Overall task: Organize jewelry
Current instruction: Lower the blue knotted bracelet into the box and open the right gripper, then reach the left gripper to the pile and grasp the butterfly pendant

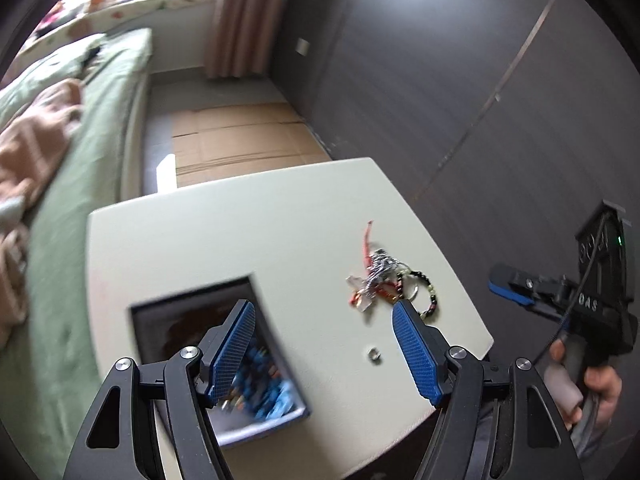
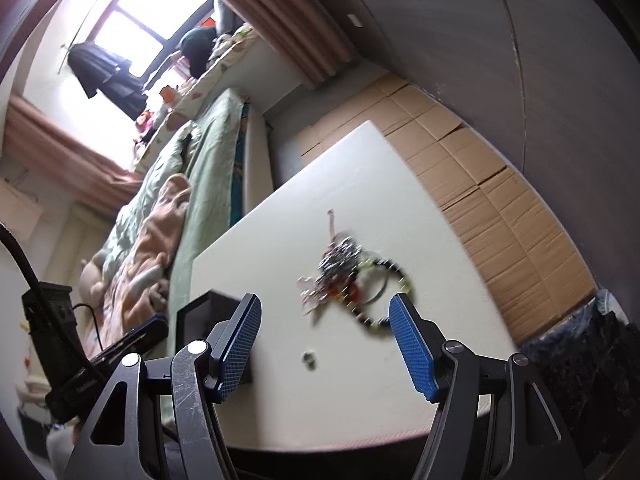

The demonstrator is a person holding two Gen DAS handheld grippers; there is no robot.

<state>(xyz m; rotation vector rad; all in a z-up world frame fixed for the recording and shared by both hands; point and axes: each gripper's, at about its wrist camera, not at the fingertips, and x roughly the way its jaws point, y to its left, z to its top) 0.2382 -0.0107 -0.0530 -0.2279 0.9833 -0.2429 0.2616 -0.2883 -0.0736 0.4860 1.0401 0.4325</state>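
A tangled pile of jewelry point(image 1: 378, 280) lies on the white table point(image 1: 240, 240), with a red cord, a silvery chain and a black beaded bracelet point(image 1: 430, 296). A small silver ring point(image 1: 374, 355) lies apart, nearer me. An open dark box point(image 1: 216, 344) holding blue items sits at the table's left. My left gripper point(image 1: 324, 314) is open and empty above the table between box and pile. My right gripper point(image 2: 326, 312) is open and empty, held off the table's near edge, facing the pile point(image 2: 340, 272), the ring point(image 2: 309, 360) and the box point(image 2: 200, 312).
A bed with a green cover point(image 1: 80, 128) runs along the table's left side. Flattened cardboard point(image 1: 240, 136) covers the floor beyond the table. A dark panelled wall point(image 1: 480, 80) stands to the right. A dark bin point(image 2: 580, 380) stands by the table's right corner.
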